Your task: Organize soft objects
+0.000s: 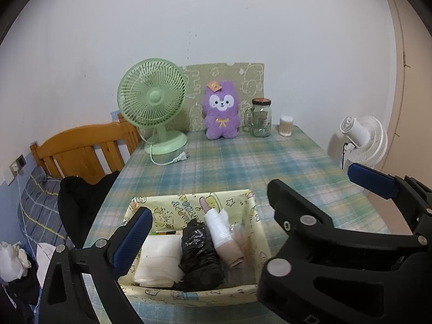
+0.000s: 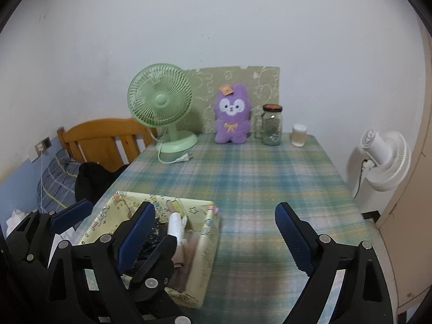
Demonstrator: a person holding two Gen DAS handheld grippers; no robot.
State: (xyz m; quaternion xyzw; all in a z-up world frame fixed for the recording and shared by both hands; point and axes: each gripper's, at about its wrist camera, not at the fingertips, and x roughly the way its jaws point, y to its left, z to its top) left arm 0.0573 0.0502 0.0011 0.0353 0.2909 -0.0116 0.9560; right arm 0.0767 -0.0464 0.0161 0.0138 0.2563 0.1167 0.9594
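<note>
A yellow cartoon-print fabric basket (image 1: 194,295) (image 2: 206,253) sits near the front left of the plaid table (image 1: 256,162). Inside lie a folded white cloth (image 1: 159,260), a black plastic bundle (image 1: 201,253) and a white-and-beige roll (image 1: 222,236). My left gripper (image 1: 210,210) hangs open just above the basket, empty; its right finger is hidden behind the right gripper's black finger (image 1: 294,208). My right gripper (image 2: 214,208) is open and empty, its left pad over the basket, its right over bare table. A purple plush toy (image 1: 221,110) (image 2: 233,120) stands upright at the table's back.
A green desk fan (image 1: 152,102) with a loose plug stands back left. A glass jar (image 1: 261,118) and a cotton-swab tub (image 1: 286,125) stand back right. A white fan (image 2: 383,156) is off the right edge. A wooden headboard (image 1: 81,148), bedding and a black garment (image 1: 81,202) lie left.
</note>
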